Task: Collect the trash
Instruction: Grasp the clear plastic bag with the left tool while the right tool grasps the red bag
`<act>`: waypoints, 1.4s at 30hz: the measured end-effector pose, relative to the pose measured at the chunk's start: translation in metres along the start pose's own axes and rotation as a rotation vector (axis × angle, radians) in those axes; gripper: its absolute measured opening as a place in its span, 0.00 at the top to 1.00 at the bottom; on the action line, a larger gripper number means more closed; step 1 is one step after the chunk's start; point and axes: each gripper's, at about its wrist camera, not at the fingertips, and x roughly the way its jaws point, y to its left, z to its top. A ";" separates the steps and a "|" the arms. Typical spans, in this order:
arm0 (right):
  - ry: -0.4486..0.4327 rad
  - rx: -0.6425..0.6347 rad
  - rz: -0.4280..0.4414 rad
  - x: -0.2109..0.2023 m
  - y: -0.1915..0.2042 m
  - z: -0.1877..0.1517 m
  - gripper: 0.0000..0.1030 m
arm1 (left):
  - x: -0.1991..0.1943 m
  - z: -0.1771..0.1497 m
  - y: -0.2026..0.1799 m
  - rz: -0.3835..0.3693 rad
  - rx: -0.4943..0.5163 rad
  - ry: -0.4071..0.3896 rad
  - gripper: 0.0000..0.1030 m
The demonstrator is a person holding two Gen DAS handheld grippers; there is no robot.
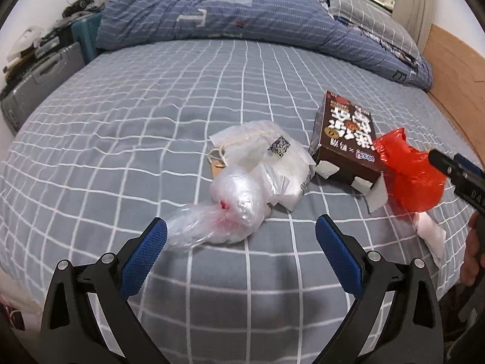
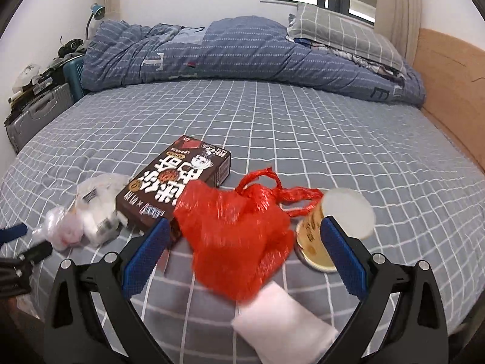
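Gathering litter off the bed (image 1: 151, 121) — still at the reaching stage, judging by both tools hanging empty over the pile. Spreading wide, the left gripper (image 1: 241, 230), blue pads (image 1: 142, 257) well apart and nothing between them; hovering just short of a clear bag (image 1: 218, 212), crumpled, lying at about 11 o'clock from the gap, its tail nearly touching the left pad. Sitting behind that at 12 o'clock, a heap of white wrappers (image 1: 266, 160) with a printed code patch, and at 1 o'clock a brown box (image 1: 345, 139), flaps torn open.

Standing open too, the right gripper (image 2: 244, 242), framing a red bag (image 2: 236, 236) dead centre between the pads without closing on it. Leaning against the box's near end, that red bag, knotted handles trailing toward 1 o'clock. Lying on its side at 2 o'clock, touching the right pad or just behind it — hard telling which — a gold can (image 2: 315, 239) with a pale round lid (image 2: 348, 212). Resting at 6 o'clock, close under the tool, a white packet (image 2: 282, 324).

Calling next, probably, for easing the right tool forward and down until the pads are straddling the red film, then pinching a bunched fold rather than a loose edge. Needing the same on the left: sliding in along the sheet, catching the thick middle of the clear bag. No bin showing in either view.
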 end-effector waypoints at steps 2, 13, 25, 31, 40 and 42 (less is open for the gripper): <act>0.014 0.030 0.010 0.012 -0.005 0.004 0.08 | 0.010 0.004 0.001 0.000 0.003 0.010 0.08; 0.117 0.106 0.030 0.057 -0.015 -0.006 0.13 | 0.038 0.013 0.012 -0.005 -0.036 0.037 0.13; 0.188 0.118 0.060 0.079 -0.015 -0.020 0.48 | 0.049 0.011 0.023 -0.014 -0.047 0.049 0.30; 0.188 0.113 0.055 0.079 -0.015 -0.024 0.74 | 0.051 0.012 0.023 -0.009 -0.066 0.053 0.33; 0.130 0.093 0.046 0.062 -0.013 -0.015 0.84 | 0.041 0.015 0.021 -0.019 -0.062 0.037 0.36; 0.114 0.083 0.038 0.057 -0.012 -0.013 0.84 | 0.037 0.016 0.021 -0.021 -0.064 0.030 0.40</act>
